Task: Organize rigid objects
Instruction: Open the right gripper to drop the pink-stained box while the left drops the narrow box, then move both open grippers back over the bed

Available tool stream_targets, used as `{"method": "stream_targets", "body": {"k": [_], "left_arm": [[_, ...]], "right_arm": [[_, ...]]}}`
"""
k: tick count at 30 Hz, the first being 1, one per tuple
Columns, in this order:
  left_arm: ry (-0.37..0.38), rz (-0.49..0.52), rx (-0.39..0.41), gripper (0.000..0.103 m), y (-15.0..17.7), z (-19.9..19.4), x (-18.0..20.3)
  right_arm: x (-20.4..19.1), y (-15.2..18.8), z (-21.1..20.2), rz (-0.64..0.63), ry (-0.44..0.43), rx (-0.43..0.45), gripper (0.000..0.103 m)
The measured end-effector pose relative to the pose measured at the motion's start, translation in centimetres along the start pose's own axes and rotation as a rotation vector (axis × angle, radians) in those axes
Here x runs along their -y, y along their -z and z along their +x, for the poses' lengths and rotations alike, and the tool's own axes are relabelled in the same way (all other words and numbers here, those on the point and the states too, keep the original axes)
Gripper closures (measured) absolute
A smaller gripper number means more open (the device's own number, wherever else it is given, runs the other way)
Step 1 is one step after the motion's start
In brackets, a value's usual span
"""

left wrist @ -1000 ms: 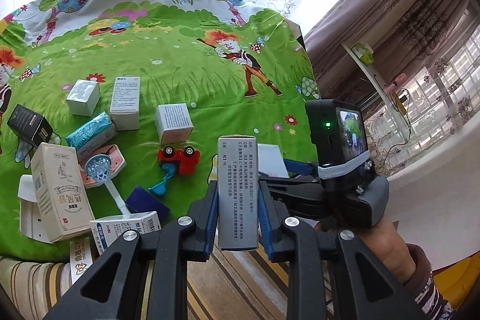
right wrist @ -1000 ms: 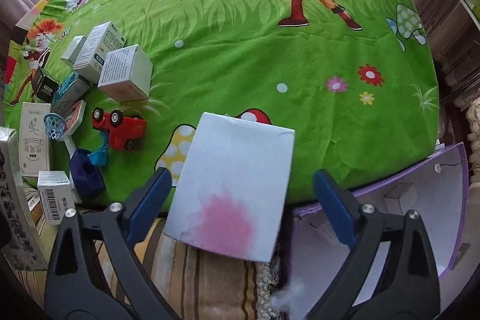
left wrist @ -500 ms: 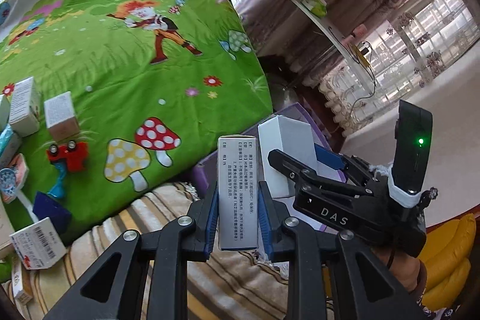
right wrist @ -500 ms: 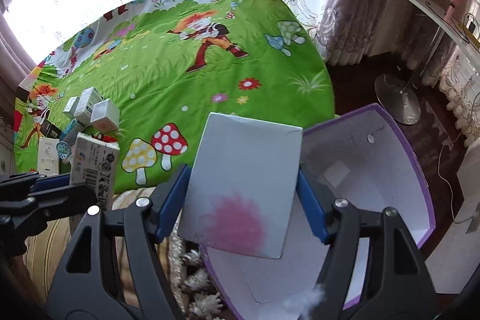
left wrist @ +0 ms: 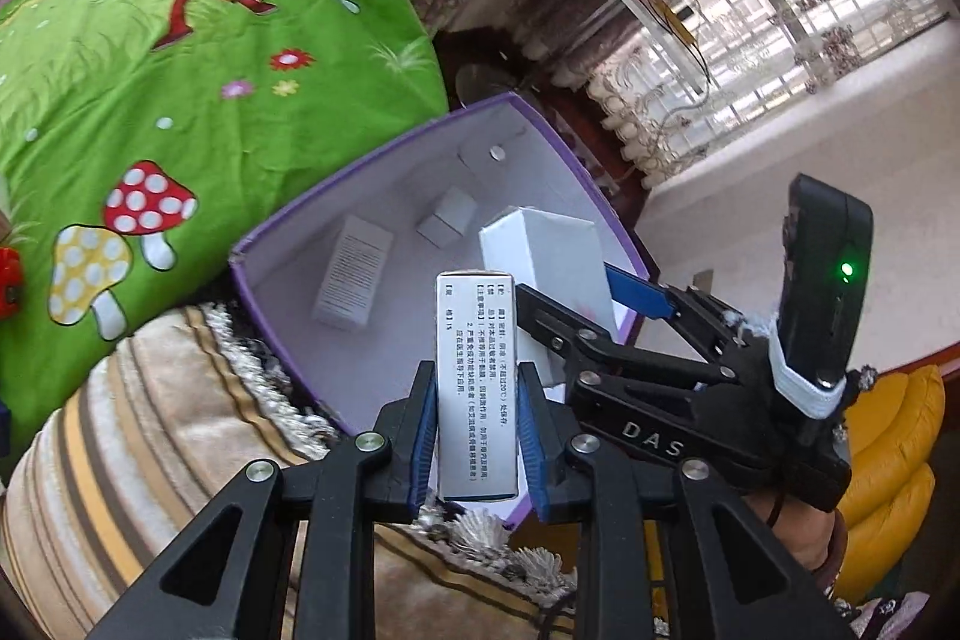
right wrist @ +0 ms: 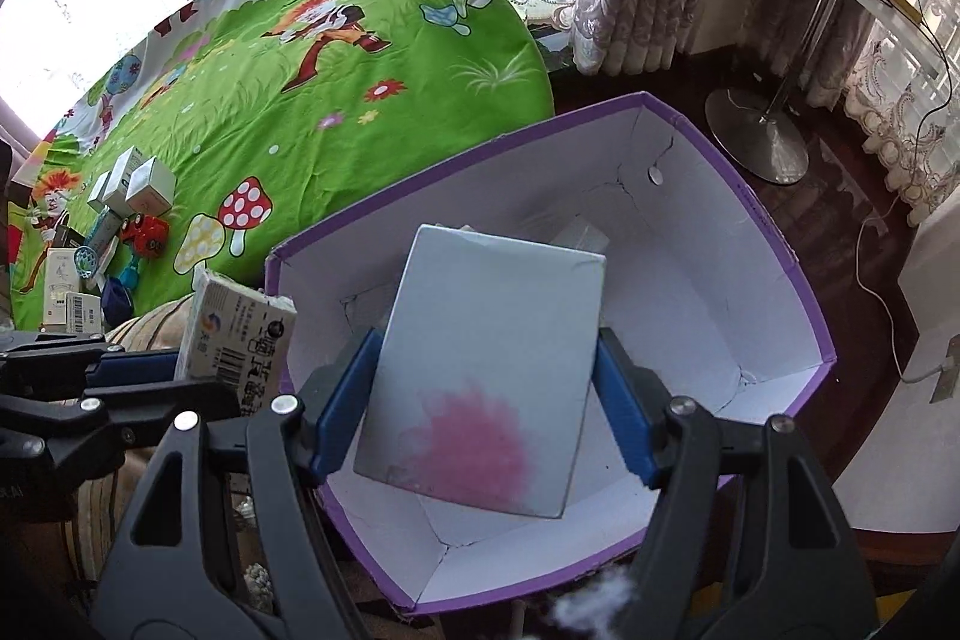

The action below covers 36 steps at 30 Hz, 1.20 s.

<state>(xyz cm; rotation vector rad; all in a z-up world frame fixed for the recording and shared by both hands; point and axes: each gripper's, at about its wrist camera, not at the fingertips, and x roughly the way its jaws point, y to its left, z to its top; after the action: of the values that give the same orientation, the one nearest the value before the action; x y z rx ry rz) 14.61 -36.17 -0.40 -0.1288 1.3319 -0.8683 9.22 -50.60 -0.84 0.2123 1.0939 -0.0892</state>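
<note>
Two boxes have swung from over the green bedspread (right wrist: 360, 58) to above the purple storage box (right wrist: 774, 244), the left gripper (left wrist: 477, 430) jaws pinching a narrow printed carton (left wrist: 477, 382), the right gripper (right wrist: 486, 400) jaws clamping a wide white-and-pink box (right wrist: 486, 370), both seemingly ready to drop.

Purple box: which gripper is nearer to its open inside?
Right. The right gripper holds the white carton directly over the purple box interior; the left gripper, clamping the narrow printed carton, sits at its near rim.
</note>
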Motion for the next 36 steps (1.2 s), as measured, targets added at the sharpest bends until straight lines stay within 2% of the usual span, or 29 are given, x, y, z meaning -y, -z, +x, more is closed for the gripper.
{"method": "stream_targets", "body": {"k": [2, 4, 10, 14, 17, 19, 21, 26, 29, 31, 33, 36], "left_arm": [[0.01, 0.005, -0.01, 0.068, -0.1, 0.1, 0.1], [-0.005, -0.002, -0.01, 0.055, -0.1, 0.0, 0.1], [0.03, -0.051, 0.004, 0.043, 0.4, -0.9, -1.0], [0.027, -0.033, 0.045, 0.041, 0.8, -2.8, -1.2], [-0.031, 0.024, 0.14, 0.041, 1.8, -5.2, -1.3], [-0.089, 0.09, 0.24, 0.036, 2.8, -7.3, -1.3], [-0.135, 0.121, 0.295, 0.034, 3.8, -9.0, -1.9], [-0.225, 0.026, 0.334, 0.03, 6.6, -13.6, -6.2], [-0.309, -0.031, 0.377, 0.029, 9.2, -16.5, -9.2], [-0.337, -0.064, 0.395, 0.029, 11.0, -18.3, -10.7], [-0.383, -0.087, 0.398, 0.029, 12.8, -19.5, -12.2], [-0.412, -0.141, 0.377, 0.029, 14.5, -20.5, -14.2]], "right_arm": [[0.4, 0.3, 0.2, 0.011, -0.004, -0.015, 0.029], [0.8, 0.4, 0.3, 0.029, -0.006, -0.028, 0.028], [1.0, 0.7, 0.7, 0.049, -0.011, -0.053, 0.025], [0.5, 0.7, 0.7, 0.035, -0.036, -0.059, 0.023], [0.1, 0.7, 0.6, 0.027, -0.043, -0.053, 0.021], [-0.1, 0.6, 0.5, 0.015, -0.043, -0.041, 0.02], [-0.5, 0.5, 0.3, 0.0, -0.032, -0.024, 0.018], [-2.1, 0.4, -0.8, -0.088, 0.002, 0.068, 0.011], [-4.0, 0.5, -1.7, -0.205, -0.062, 0.129, 0.007], [-5.4, 0.5, -2.0, -0.264, -0.091, 0.135, 0.007], [-6.4, 0.2, -2.0, -0.282, -0.107, 0.131, 0.007], [-7.5, -0.3, -1.8, -0.284, -0.171, 0.117, 0.007]]}}
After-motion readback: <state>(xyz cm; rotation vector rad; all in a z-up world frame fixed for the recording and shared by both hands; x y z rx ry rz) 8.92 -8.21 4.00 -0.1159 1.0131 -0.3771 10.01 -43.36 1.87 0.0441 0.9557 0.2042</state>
